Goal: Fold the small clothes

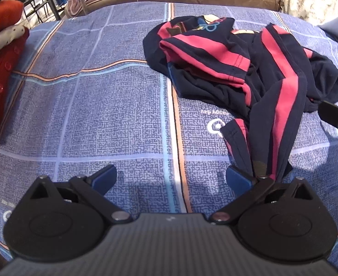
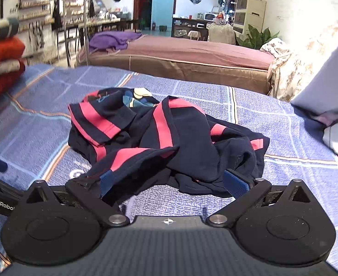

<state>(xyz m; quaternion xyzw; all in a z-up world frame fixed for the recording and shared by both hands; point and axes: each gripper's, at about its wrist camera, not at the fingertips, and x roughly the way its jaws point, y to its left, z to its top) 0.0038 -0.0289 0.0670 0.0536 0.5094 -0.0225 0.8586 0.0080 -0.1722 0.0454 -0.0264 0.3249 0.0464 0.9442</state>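
Far left, a stack of folded clothes (image 1: 1,46) sat at the edge of the blue patterned bedsheet (image 1: 88,115), red knits mostly, well clear of the work area. Between that stack and the garment there was a big bare stretch of sheet, so plenty of room to spread things flat.

The left gripper (image 1: 171,177) was wide open with nothing between its blue pads, hanging low over the sheet. Its right pad sat just beside a dangling strip of the navy and pink striped garment (image 1: 249,73), maybe touching it, hard to tell.

The garment itself was a crumpled heap right of centre on the bed. It looked like thin jersey knit: light, floppy, zero stiffness, would sag and bunch wherever it wasn't held. I'd guess the stitched hems (image 1: 228,69) were the best bite, since the fabric is doubled there and less likely to slip.

The right gripper (image 2: 169,179) was spread too, pinching nothing yet, with the near edge of the heap lying between its pads (image 2: 236,184).

Further right some pale fabric (image 2: 325,69) crowded the corner, so less room that side.
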